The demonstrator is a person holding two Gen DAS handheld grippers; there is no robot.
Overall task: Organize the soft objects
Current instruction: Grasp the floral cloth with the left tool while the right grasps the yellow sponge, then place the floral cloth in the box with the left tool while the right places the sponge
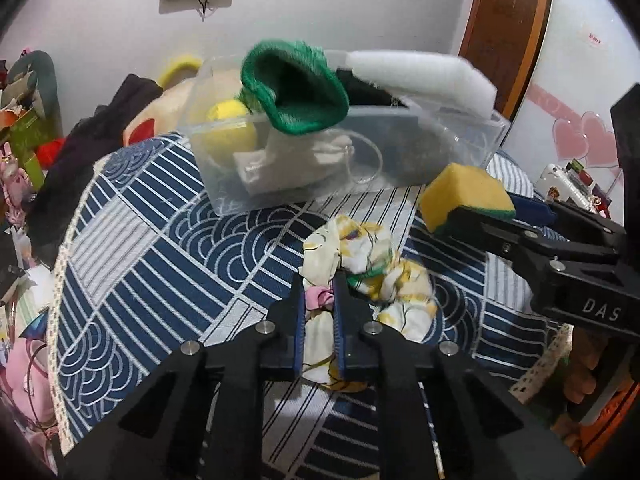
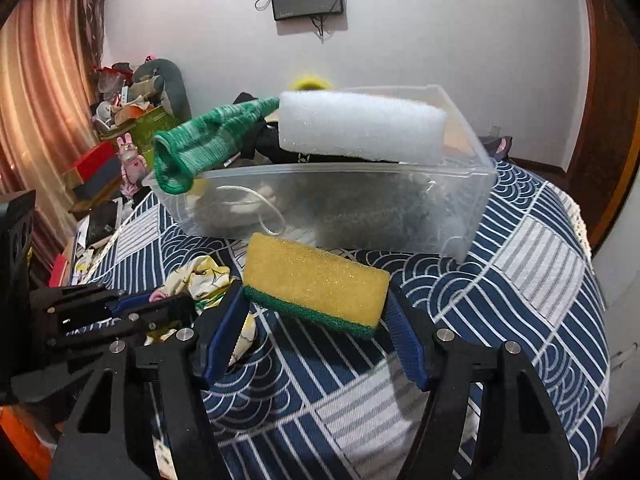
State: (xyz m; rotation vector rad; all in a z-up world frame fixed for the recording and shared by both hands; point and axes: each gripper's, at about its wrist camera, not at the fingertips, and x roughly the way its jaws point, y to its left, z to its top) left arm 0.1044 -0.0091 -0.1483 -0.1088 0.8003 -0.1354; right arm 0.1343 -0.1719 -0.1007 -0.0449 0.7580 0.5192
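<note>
Nearest, we find the left gripper pinching the floral cloth, which lies crumpled on the blue patterned tablecloth. Beside it, the right gripper clamps the yellow-green sponge. Beyond stands the clear bin, with a green sock over its rim and white foam on top.

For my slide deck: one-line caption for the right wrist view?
Right tool grips a yellow-green sponge before the clear bin.
</note>
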